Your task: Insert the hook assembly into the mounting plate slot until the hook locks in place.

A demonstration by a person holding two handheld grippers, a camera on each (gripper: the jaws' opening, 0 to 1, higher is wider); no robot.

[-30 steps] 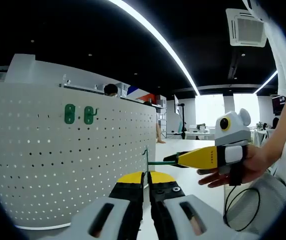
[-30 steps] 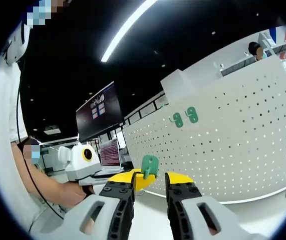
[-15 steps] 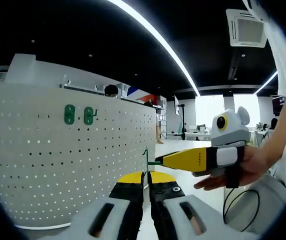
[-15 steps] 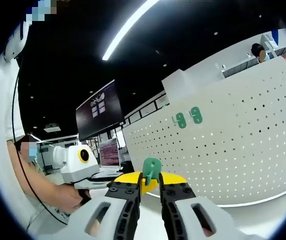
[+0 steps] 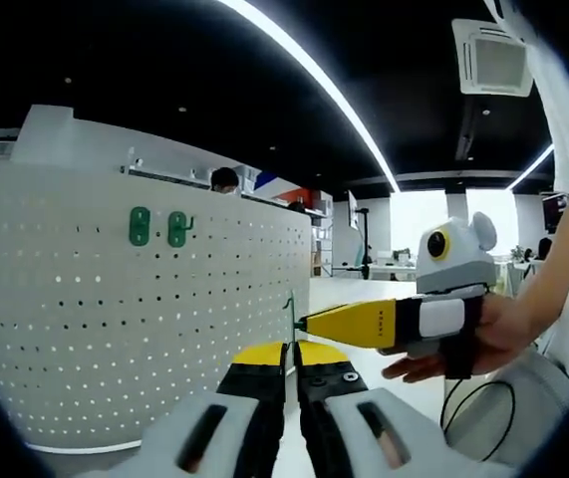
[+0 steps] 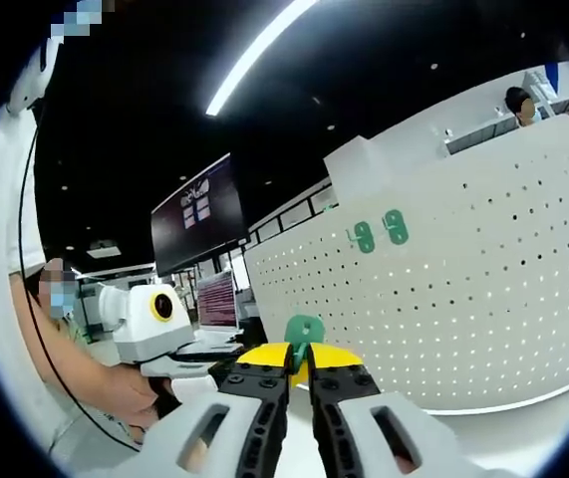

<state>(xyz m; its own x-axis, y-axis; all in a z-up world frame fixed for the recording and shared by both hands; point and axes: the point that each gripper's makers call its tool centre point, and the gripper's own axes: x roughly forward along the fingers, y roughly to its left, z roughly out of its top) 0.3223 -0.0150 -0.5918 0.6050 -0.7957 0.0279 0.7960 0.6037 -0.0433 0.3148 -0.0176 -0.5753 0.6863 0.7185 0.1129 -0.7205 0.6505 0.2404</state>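
Left gripper clamped on green hook, frame centre; right gripper pinching same hook; pegboard left.

An open-plan office or lab floor is shown. A white perforated pegboard panel is set up as a work fixture. Above it, long ceiling light strips and a ceiling air-conditioning cassette are seen against a dark ceiling. Beside the panel, a large wall display and a laptop are placed; beyond it, desks are lit by bright windows.
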